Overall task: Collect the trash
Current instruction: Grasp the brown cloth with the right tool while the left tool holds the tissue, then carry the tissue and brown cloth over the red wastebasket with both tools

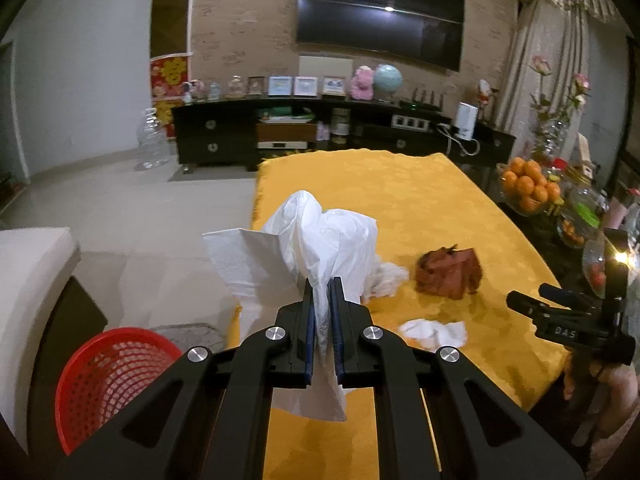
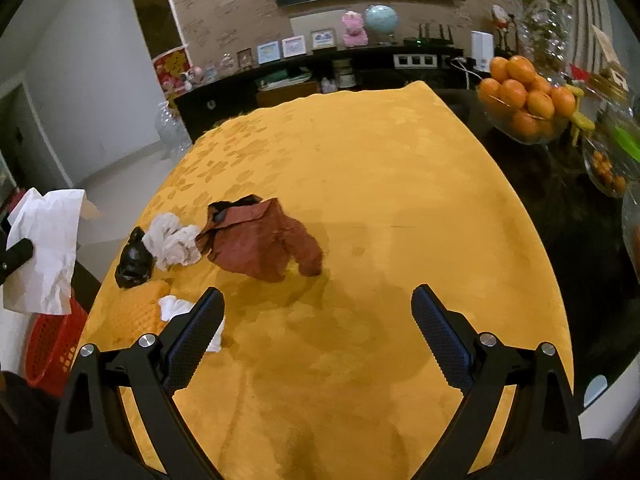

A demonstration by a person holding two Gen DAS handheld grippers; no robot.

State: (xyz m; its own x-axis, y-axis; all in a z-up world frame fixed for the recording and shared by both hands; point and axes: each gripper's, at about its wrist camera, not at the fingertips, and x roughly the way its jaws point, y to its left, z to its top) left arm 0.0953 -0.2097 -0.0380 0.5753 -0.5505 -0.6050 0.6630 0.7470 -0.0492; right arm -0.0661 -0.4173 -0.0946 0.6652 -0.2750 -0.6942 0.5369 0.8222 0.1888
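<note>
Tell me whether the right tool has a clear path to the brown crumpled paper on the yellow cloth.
Probably yes. The right tool stands open, holding nothing, and only bare yellow cloth lies between it and the brown crumpled paper. The white tissues sit off to the side.

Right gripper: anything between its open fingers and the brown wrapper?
No. In the right wrist view, only bare yellow tablecloth separates the right gripper from the brown wrapper.

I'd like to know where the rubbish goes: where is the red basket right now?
The red basket stands on the floor off the yellow table's left edge, low left in the left wrist view.
</note>
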